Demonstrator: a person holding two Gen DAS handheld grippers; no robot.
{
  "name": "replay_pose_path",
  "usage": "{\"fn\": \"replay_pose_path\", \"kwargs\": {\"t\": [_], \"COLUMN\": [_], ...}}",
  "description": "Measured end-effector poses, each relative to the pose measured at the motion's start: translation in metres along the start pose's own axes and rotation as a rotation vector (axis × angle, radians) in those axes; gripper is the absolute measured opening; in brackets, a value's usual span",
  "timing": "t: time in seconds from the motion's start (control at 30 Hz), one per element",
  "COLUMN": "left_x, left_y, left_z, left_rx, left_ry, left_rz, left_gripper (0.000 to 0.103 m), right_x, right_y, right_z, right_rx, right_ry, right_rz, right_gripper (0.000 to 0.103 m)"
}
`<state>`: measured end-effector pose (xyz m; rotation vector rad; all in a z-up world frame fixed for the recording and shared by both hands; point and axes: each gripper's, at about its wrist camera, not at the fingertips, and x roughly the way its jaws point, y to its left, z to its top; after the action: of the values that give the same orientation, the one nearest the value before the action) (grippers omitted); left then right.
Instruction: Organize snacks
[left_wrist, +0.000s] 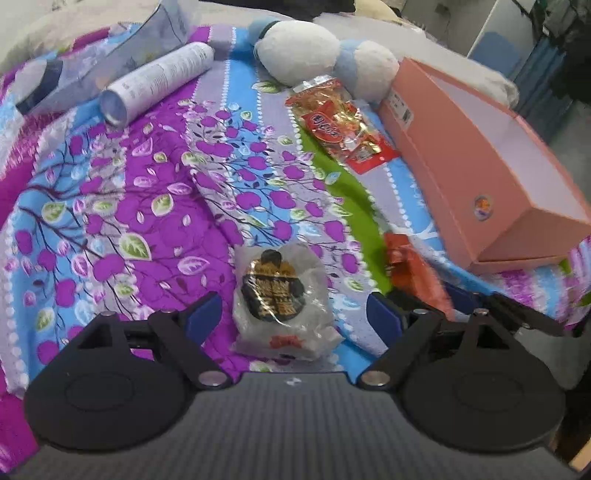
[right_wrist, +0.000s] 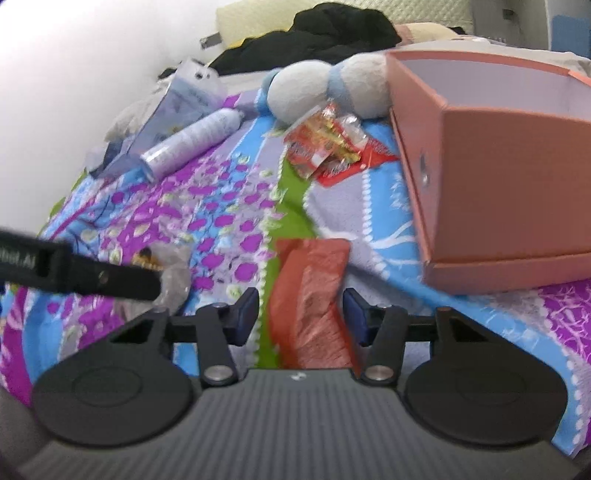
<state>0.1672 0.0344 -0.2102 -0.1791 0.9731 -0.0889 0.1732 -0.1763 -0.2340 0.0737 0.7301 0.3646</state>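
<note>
A clear packet with a dark and gold snack (left_wrist: 284, 295) lies on the flowered bedspread between the wide-apart fingers of my left gripper (left_wrist: 295, 314), which is open and not touching it. In the right wrist view an orange snack packet (right_wrist: 310, 302) lies between the jaws of my right gripper (right_wrist: 301, 317). The right pad is at its edge and a gap shows at the left pad. A red and gold snack bag (left_wrist: 336, 125) rests beside an open pink box (left_wrist: 480, 166), which is seen empty. The left gripper's black finger (right_wrist: 92, 273) reaches over the clear packet (right_wrist: 173, 266).
A white tube (left_wrist: 159, 81) and a clear plastic package (left_wrist: 110, 55) lie at the far left. A white and blue plush toy (left_wrist: 303, 51) sits behind the red bag. Dark clothes (right_wrist: 325, 33) are piled at the back. The pink box (right_wrist: 498, 166) stands close on the right.
</note>
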Motion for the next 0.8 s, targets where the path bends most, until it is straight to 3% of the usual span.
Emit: {"fn": "replay_pose_path", "kwargs": {"t": [0.07, 0.37, 0.5, 0.8], "left_x": [0.004, 0.019, 0.025, 0.01], "left_y": [-0.001, -0.002, -0.005, -0.011], "left_z": [0.0, 0.001, 0.001, 0.007], "left_rx": [-0.001, -0.001, -0.016, -0.043], "left_ry": [0.0, -0.001, 0.006, -0.028], "left_rz": [0.016, 0.037, 0.061, 0.063], "left_gripper": [0.088, 0.086, 0.068, 0.059], "right_x": [0.002, -0.001, -0.003, -0.011], "right_y": [0.004, 0.0, -0.003, -0.003], "right_z": [-0.003, 0.0, 0.001, 0.009], "right_rx": [-0.039, -0.04, -0.037, -0.048], "right_ry": [0.0, -0.006, -0.007, -0.011], "right_rz": [-0.034, -0.065, -0.076, -0.098], "right_gripper": [0.045, 0.041, 0.041, 0.041]}}
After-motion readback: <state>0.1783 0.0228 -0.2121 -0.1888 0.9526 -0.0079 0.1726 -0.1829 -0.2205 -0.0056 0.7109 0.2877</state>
